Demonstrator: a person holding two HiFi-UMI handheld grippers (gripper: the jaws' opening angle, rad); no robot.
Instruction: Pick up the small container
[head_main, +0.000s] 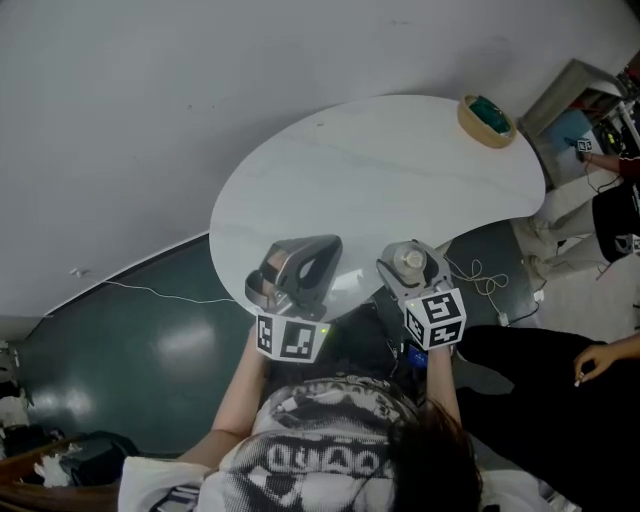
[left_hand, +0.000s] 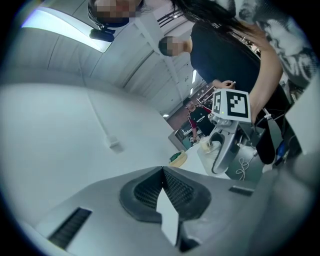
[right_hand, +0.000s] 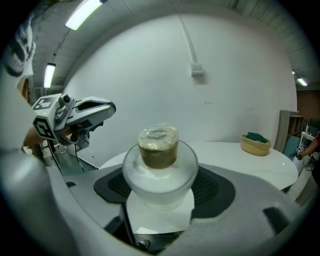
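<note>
The small container is a frosted jar with a brown stopper under clear wrap. It stands upright between the jaws of my right gripper, which is shut on its frosted body. In the head view the small container and right gripper sit over the near edge of the white round table. My left gripper hovers beside them to the left, over the same edge. Its jaws are pressed together with nothing between them. From the left gripper view the small container shows at the right.
A woven basket with something green inside stands at the table's far right edge. A white cable lies on the dark floor to the right. Another person's hand and shelving are at the right.
</note>
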